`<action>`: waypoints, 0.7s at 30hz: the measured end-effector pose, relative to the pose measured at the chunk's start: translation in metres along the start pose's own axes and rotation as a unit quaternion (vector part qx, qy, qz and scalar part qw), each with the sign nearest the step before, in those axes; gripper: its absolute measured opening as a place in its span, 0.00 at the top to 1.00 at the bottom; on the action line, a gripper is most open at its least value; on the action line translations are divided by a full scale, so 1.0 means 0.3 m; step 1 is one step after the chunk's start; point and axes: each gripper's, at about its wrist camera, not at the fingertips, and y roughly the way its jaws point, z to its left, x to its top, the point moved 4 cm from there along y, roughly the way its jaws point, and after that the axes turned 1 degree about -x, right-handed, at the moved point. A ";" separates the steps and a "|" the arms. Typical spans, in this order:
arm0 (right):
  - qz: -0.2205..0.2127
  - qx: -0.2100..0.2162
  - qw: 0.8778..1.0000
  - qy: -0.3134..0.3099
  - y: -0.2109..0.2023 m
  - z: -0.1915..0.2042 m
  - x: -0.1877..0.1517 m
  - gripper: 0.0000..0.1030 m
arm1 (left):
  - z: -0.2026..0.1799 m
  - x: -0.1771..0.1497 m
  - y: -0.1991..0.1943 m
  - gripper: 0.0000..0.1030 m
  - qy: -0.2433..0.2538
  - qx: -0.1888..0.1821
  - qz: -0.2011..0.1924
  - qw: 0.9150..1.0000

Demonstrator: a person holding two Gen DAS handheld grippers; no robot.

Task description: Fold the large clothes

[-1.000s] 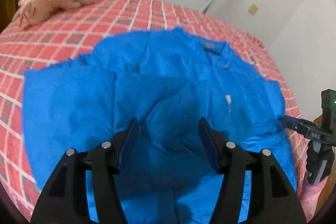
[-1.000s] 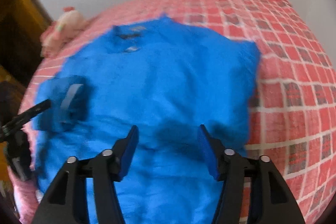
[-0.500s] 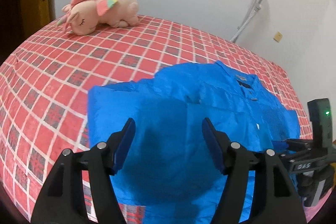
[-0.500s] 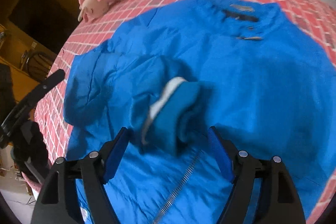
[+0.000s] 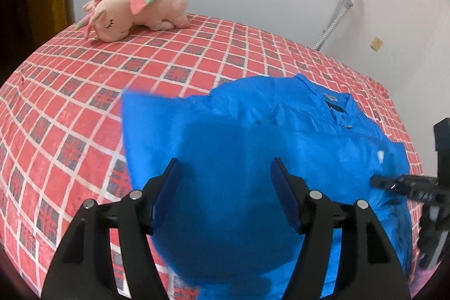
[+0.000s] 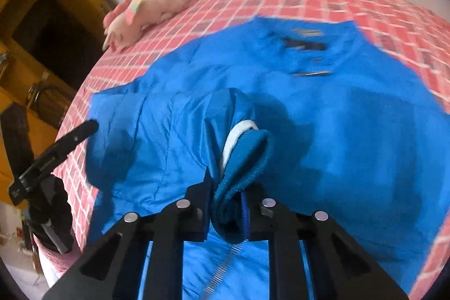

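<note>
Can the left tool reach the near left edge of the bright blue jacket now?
Probably yes: the left tool is open over the bright blue jacket, with nothing between it and that edge.

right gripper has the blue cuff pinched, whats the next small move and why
Probably carry the cuff across the jacket toward its middle: the right gripper is closing on it, the sleeve is bunched upright, and the left gripper hangs open, holding nothing.

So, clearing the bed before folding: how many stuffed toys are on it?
1: a pink plush unicorn lying at the far edge of the checked bedspread, beyond the blue jacket. Others could lie outside the views.
</note>
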 end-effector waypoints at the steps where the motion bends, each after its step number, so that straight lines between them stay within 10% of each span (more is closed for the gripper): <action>1: -0.005 -0.001 1.000 0.008 -0.019 -0.029 -0.003 0.84 | -0.014 -0.003 0.002 0.36 0.006 -0.007 0.000 1.000; 11: -0.080 -0.080 0.989 0.096 -0.289 -0.406 -0.100 0.84 | -0.131 -0.029 0.064 0.36 0.046 -0.028 0.005 0.999; 21: -0.055 -0.089 0.987 0.118 -0.196 -0.542 -0.178 0.73 | -0.150 -0.064 0.227 0.33 0.057 0.006 0.055 0.997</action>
